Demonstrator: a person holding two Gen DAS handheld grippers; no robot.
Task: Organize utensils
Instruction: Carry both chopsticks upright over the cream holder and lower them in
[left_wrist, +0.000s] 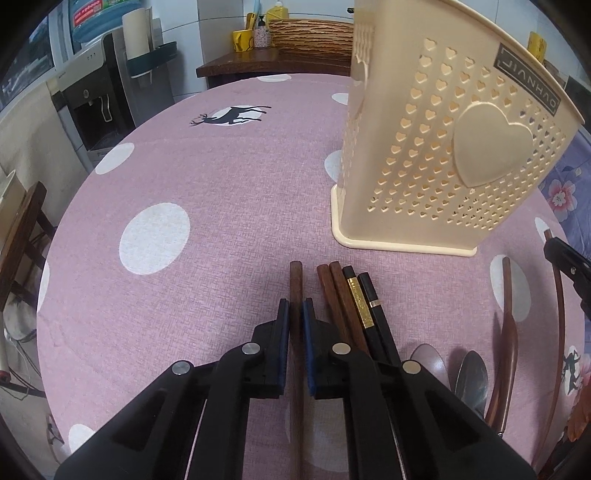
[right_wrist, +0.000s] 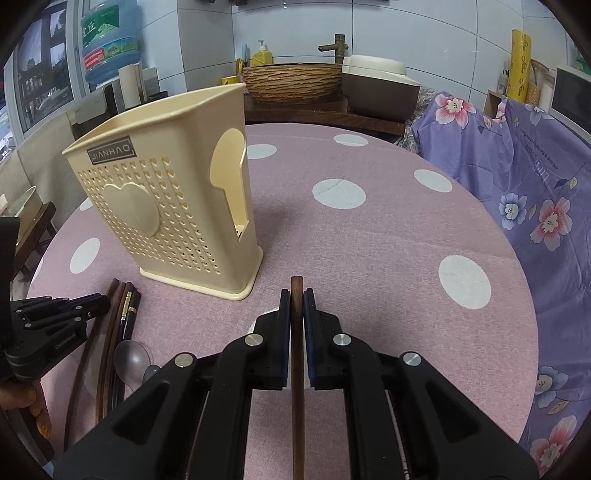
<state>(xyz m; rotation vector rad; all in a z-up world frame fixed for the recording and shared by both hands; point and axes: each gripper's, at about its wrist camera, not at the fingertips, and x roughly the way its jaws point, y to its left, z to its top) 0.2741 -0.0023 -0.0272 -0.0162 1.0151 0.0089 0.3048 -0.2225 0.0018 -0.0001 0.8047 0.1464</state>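
Pink dotted tablecloth (left_wrist: 207, 192) covers the table. Left gripper (left_wrist: 295, 314) is clenched on one brown chopstick (left_wrist: 296, 288); more chopsticks (left_wrist: 351, 299) and spoons (left_wrist: 471, 376) lie just right of its jaws. Right gripper (right_wrist: 297, 302) pinches another chopstick (right_wrist: 297, 291), with the cream holder (right_wrist: 177, 206) ahead and to its left.

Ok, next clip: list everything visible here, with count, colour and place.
Cream perforated plastic utensil holder: one, upright on the table.
Pink tablecloth with white dots: one, covering the table.
Loose chopsticks: four, two brown wood, two black with gold bands, lying beside the left hand-held gripper.
Metal spoons: two, silver, right of the chopsticks.
Long brown wooden utensils: at least two, beside the spoons.
Purple floral cloth: one, at the table's far right.
Left hand-held gripper: black, shut on a brown wooden chopstick.
Right hand-held gripper: black, shut on another brown chopstick.
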